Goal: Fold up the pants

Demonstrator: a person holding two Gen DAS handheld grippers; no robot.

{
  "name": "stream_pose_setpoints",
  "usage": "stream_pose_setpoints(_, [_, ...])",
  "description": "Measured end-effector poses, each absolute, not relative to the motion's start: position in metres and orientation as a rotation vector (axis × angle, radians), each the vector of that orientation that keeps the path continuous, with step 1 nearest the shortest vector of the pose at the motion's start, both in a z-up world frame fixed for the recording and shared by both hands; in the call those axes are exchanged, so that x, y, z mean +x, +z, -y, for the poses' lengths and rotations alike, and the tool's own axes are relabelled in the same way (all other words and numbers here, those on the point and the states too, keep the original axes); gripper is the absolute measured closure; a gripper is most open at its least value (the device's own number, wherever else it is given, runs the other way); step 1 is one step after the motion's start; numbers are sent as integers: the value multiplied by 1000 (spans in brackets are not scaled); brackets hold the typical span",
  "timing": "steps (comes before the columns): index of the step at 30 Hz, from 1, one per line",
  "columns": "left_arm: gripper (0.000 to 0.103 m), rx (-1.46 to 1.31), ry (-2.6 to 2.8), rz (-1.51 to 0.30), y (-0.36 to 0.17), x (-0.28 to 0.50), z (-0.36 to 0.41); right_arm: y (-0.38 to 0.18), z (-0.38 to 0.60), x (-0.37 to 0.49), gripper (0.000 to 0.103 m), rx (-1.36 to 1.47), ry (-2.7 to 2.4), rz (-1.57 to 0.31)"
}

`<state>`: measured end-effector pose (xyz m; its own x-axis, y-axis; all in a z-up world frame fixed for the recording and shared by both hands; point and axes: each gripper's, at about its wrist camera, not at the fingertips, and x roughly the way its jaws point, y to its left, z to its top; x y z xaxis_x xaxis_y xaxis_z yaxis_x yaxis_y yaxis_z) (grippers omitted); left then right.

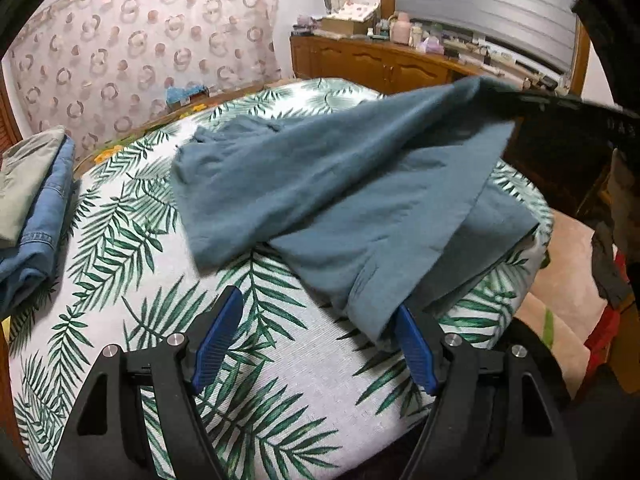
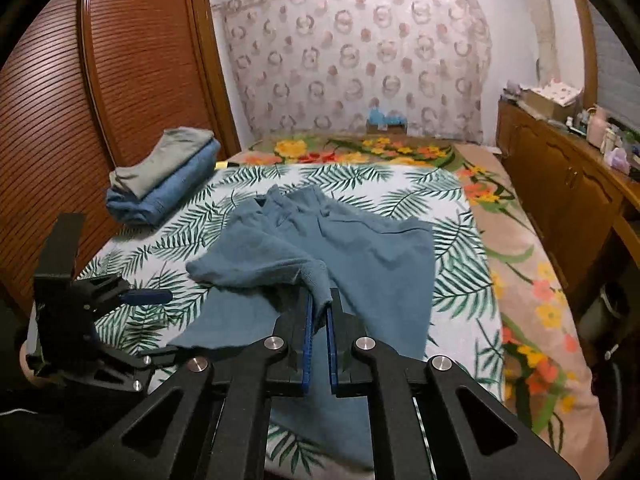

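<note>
Left gripper [image 1: 316, 344], seen from its own wrist, stands wide open over the leaf-print sheet [image 1: 120, 280], holding nothing. We have the teal pants [image 1: 320, 200] straight ahead and a little right; their near hem just reaches the right-hand pad [image 1: 416, 352], though we cannot tell if it touches. One leg is lifted toward the upper right, where our other tool holds it. Folded clothes [image 1: 28, 208] lie well apart at left, so the sheet between is free.

From the right wrist, our right gripper [image 2: 319, 312] is clamped on a bunched leg end, raised off the sheet. The pants run long away from us, waistband farthest. Our left gripper sits low at left, beside the flat leg, so we judge it nearer that hem. Open sheet lies on both sides for carrying the leg across.
</note>
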<state>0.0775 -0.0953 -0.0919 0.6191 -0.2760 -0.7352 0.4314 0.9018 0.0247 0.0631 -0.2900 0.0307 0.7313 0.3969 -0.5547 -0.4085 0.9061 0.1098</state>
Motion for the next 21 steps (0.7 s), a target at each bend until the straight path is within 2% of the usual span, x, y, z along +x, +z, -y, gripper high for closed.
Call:
stream_pose_setpoints(9, [27,143,-443,-729,-59,63,86,5,315,27,97,-10,373,-663])
stream_pose_setpoints(21, [27,112,-416,-729,-66,74,81,-13,328,9,97,40,340,-764])
